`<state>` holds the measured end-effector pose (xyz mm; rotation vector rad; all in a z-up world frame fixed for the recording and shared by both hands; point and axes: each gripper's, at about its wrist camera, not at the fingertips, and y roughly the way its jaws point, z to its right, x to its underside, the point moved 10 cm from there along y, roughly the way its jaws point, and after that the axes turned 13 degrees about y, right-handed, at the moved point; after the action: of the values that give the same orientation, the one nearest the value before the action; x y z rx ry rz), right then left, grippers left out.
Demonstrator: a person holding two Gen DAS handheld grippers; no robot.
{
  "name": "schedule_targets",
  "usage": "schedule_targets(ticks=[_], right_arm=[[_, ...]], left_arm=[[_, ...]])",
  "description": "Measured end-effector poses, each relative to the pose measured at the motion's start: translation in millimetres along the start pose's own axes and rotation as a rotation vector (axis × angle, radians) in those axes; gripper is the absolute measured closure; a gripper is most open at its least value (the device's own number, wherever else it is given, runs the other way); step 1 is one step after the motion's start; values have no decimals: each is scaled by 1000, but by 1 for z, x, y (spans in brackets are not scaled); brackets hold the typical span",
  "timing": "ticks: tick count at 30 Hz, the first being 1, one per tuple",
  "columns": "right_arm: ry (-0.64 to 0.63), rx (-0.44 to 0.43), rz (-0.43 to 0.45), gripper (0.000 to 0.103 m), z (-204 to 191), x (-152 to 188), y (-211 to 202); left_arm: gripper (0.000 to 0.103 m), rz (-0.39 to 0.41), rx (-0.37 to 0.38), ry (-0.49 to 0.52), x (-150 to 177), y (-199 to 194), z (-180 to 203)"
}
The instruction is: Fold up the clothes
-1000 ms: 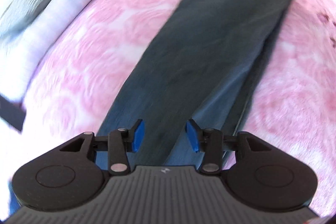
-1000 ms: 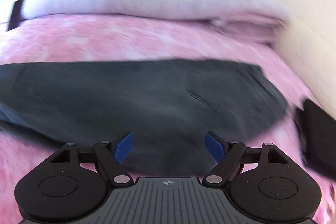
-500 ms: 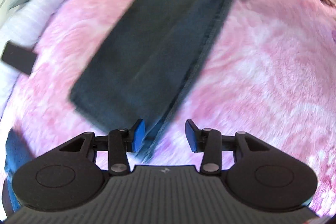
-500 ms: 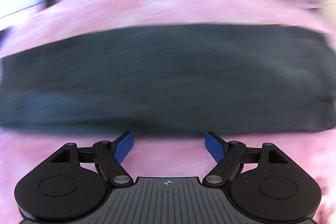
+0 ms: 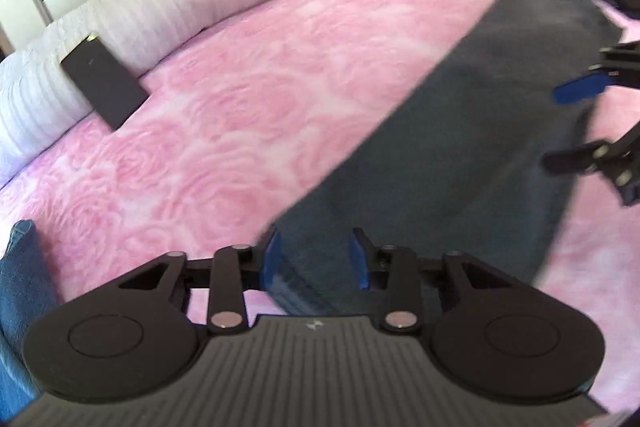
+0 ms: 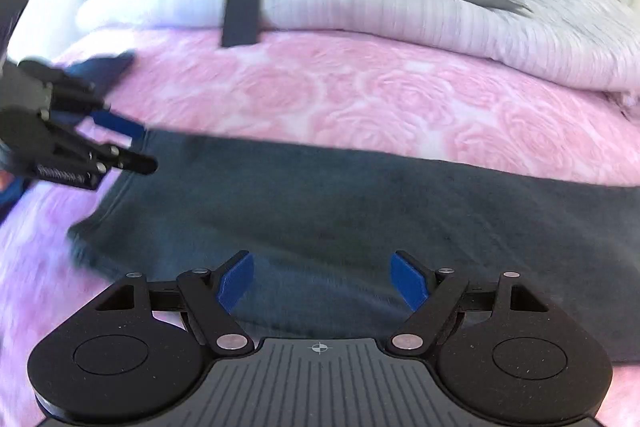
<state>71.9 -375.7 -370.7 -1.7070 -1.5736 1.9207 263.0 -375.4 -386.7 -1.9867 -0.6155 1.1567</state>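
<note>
Dark jeans (image 6: 360, 211) lie flat across the pink bed (image 5: 240, 115). The left gripper (image 5: 316, 259) has just been narrowing its jaws, unclenched, over the jeans' end edge. The right gripper (image 6: 324, 281) hovers over the middle, jaws released wide.

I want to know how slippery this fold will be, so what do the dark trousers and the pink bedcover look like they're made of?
The dark trousers look like matte, fairly heavy woven cotton, perhaps denim: a stitched hem shows at the leg end, with no shine. The pink bedcover looks like soft quilted or embossed fabric with raised rose shapes; the blur leaves its fibre open.
</note>
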Motion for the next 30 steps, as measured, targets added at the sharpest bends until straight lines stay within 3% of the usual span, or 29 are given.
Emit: schedule_targets(ticks=[1, 4, 8, 10, 14, 16, 19, 21, 22, 25, 28, 30], right_arm=[[52, 18, -3, 24, 4, 0, 9], [202, 54, -86, 24, 6, 19, 27], [65, -79, -161, 23, -43, 49, 9], [101, -82, -197, 23, -43, 53, -2], [210, 12, -194, 22, -8, 43, -30], [224, 61, -186, 22, 10, 38, -45], [245, 119, -164, 22, 39, 35, -71], [265, 155, -153, 22, 58, 35, -87], [282, 165, -150, 22, 65, 37, -91], [303, 183, -150, 22, 80, 47, -96], [313, 198, -151, 22, 86, 62, -105], [321, 196, -156, 22, 85, 72, -113]], left_arm=[[77, -10, -9, 7, 3, 6, -3], [65, -34, -23, 19, 11, 18, -10], [66, -60, -30, 17, 10, 13, -13], [68, -63, -43, 44, 7, 2, -10], [68, -57, -24, 75, 2, -28, 5], [68, -35, 40, 106, -2, -41, 28], [68, 0, 126, 317, -6, -53, 84], [79, -1, 156, 472, -3, -48, 115], [83, -13, 147, 522, 0, -42, 122], [83, -34, 115, 634, 6, -25, 134], [70, -20, 69, 735, 5, -20, 134], [79, -26, 69, 777, 7, -20, 134]])
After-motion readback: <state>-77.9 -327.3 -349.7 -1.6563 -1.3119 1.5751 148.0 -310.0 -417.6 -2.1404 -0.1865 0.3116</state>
